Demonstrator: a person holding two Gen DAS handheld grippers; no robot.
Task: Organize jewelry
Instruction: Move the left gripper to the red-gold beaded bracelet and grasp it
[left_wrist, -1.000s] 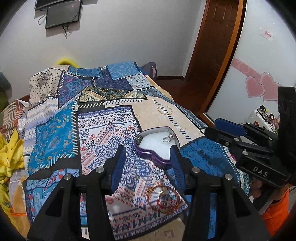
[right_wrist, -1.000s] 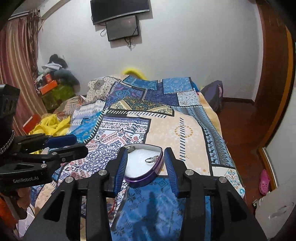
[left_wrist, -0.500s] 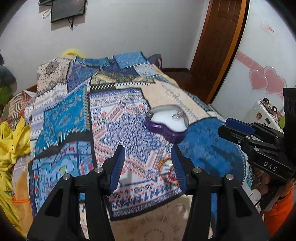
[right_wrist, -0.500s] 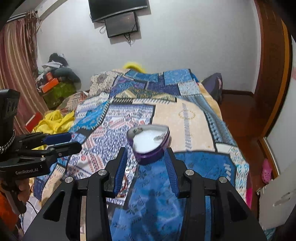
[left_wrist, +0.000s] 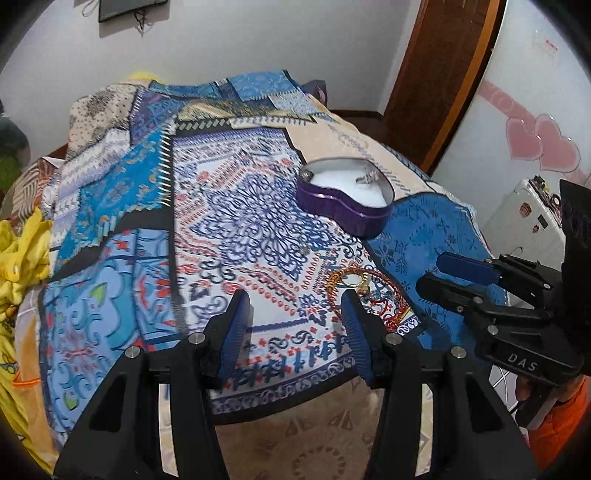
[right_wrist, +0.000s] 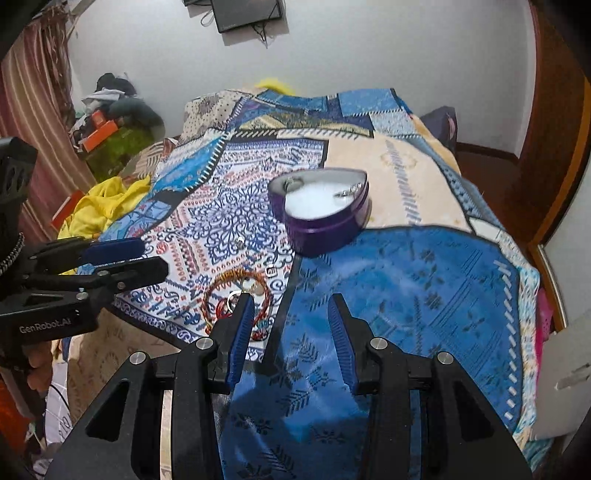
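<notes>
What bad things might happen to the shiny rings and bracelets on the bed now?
1. The bangles lie near the bed's edge on a soft bedspread; a clumsy pinch by the open left gripper might nudge them off.
2. A tiny ring lies loose on the busy pattern, so it is easy to overlook or bury in a fold.
3. The purple heart box sits open on soft bedding; a bump from the open right gripper may tip out the ring inside.

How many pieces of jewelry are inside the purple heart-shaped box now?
2. One silver ring lies on the white padding by the right lobe of the purple heart-shaped box; another ring sits at the left lobe. More could be hidden.
</notes>
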